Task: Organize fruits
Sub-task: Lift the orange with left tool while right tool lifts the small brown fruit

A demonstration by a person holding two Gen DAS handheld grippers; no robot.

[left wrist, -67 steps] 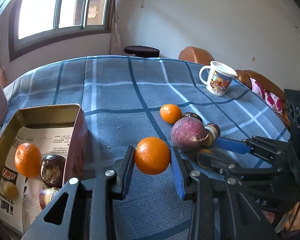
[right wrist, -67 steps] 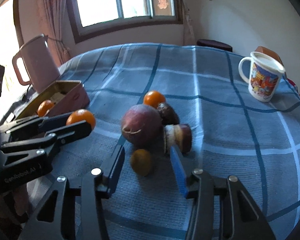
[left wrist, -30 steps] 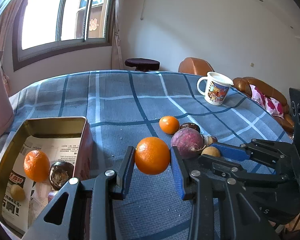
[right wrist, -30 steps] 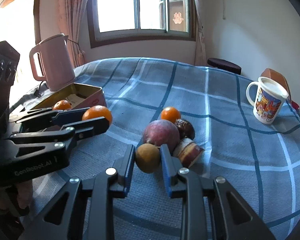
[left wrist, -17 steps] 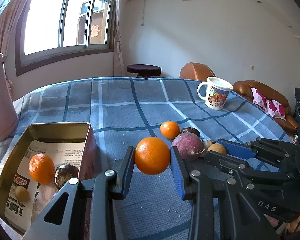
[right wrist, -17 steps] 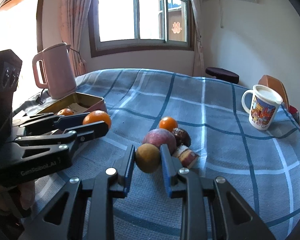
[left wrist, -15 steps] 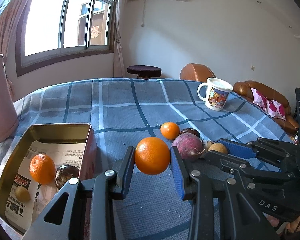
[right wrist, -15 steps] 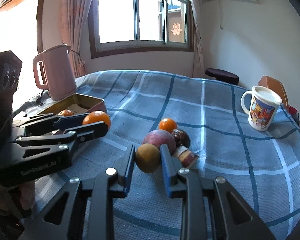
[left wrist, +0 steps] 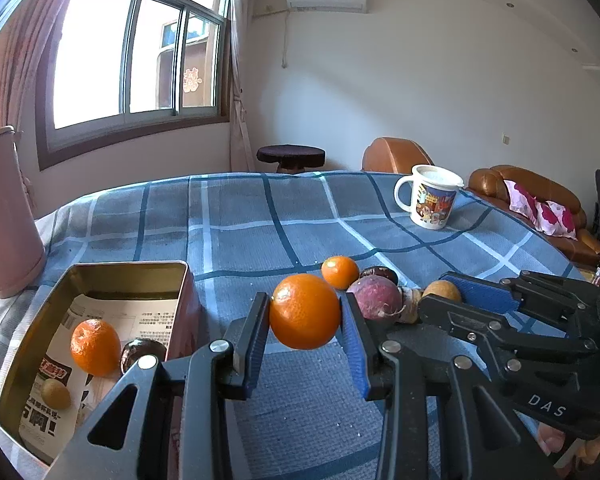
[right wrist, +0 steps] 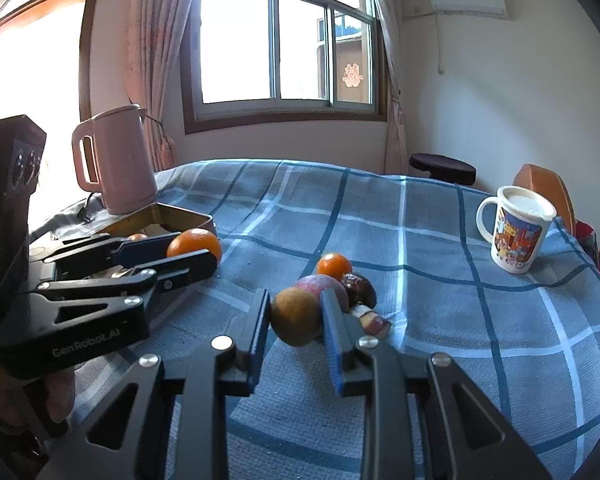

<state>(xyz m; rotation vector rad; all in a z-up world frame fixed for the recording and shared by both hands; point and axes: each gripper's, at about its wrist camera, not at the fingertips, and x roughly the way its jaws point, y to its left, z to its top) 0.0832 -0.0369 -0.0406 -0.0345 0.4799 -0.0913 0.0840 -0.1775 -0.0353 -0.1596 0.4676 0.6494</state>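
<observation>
My left gripper (left wrist: 305, 320) is shut on a large orange (left wrist: 305, 311) and holds it above the blue plaid tablecloth, right of the gold tin box (left wrist: 28, 332). The tin holds an orange (left wrist: 95, 347), a dark fruit (left wrist: 142, 354) and a small yellow-brown fruit (left wrist: 56, 393). My right gripper (right wrist: 296, 322) is shut on a small brown fruit (right wrist: 295, 321), lifted just in front of the fruit pile. In the pile lie a small orange (right wrist: 333, 266), a purple round fruit (right wrist: 330, 284), a dark fruit (right wrist: 358, 286) and a cut piece (right wrist: 374, 323).
A pink kettle (right wrist: 114, 162) stands behind the tin at the left. A white cartoon mug (right wrist: 516, 234) stands at the far right of the table. Brown leather seats (left wrist: 528, 196) and a dark stool (left wrist: 290, 156) lie beyond the table's far edge.
My right gripper closed on the small brown fruit and lifted it off the cloth. Both grippers have risen and tilted up. The left one still holds its orange.
</observation>
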